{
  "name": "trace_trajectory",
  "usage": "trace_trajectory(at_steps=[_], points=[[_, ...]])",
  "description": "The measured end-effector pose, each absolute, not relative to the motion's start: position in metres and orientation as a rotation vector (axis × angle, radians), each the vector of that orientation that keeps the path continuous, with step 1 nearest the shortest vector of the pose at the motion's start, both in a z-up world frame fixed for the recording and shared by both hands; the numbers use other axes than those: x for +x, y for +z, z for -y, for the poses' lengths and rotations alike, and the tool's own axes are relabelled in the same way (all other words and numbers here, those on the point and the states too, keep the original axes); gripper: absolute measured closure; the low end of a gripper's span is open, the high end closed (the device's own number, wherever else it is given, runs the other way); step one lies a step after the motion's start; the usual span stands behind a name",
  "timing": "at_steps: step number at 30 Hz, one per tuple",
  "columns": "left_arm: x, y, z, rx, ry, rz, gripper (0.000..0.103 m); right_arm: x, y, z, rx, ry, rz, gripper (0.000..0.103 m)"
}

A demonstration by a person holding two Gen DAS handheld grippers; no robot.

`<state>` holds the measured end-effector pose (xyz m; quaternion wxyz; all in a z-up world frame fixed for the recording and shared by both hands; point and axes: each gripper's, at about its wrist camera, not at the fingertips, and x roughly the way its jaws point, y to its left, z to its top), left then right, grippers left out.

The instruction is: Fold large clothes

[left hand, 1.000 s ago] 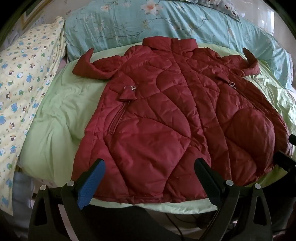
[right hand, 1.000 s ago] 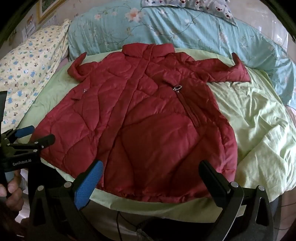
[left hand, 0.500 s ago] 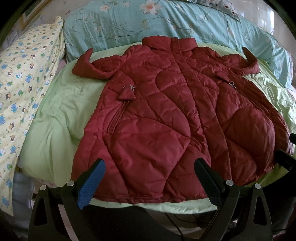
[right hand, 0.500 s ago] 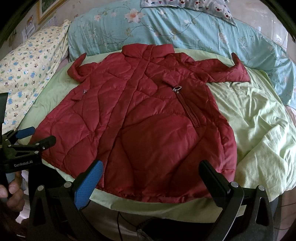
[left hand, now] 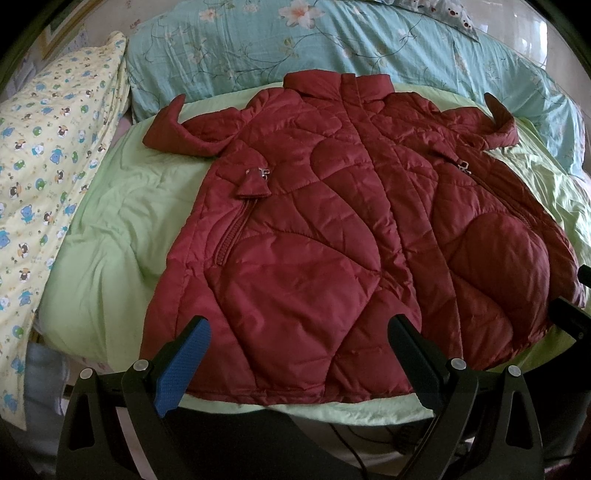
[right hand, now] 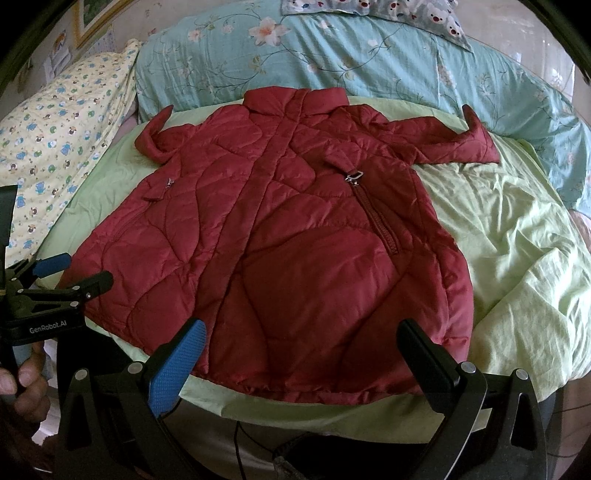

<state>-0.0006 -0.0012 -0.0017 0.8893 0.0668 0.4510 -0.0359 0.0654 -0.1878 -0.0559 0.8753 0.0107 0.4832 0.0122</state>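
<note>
The red quilted jacket (left hand: 332,229) lies front-up and spread flat on the green sheet (left hand: 110,236) of the bed, collar toward the teal floral duvet (left hand: 258,48), hem at the near edge. Both sleeves stretch out sideways w/ cuffs turned up.

Hidden or unclear: the sheet's near edge drops out of sight behind both tools, so what's below the bed is dark; only a cable shows faintly. In the left wrist view the jacket's right hem corner runs behind a black piece of the other tool at the frame edge. In the right wrist view the left gripper (right hand: 70,271) is seen side-on at the far left, partly cut off, w/ a hand (right hand: 22,376) below it, only a few knuckles visible. The small metal clasps at the pocket zips are too small to read. A yellow print pillow (left hand: 48,155) is cropped at the left; a bear-print cloth (right hand: 406,11) is cut by the top edge.

Left gripper (left hand: 295,347): fingers spread wide, holding nothing, poised just short of the hem. Right gripper (right hand: 301,350): fingers likewise spread and empty, above the hem's near edge.

Vs. half a sec. ago: almost nothing differs. Jacket, bedding and both tools sit in the same spots; framing matches.
</note>
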Motion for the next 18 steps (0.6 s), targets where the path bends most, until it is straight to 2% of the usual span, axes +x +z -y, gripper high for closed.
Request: trace_trajectory(at_steps=[18], points=[[0.014,-0.014,0.003,0.111,-0.094,-0.933,0.005,0.075,-0.062,0.195,0.084,0.032,-0.996,0.000]])
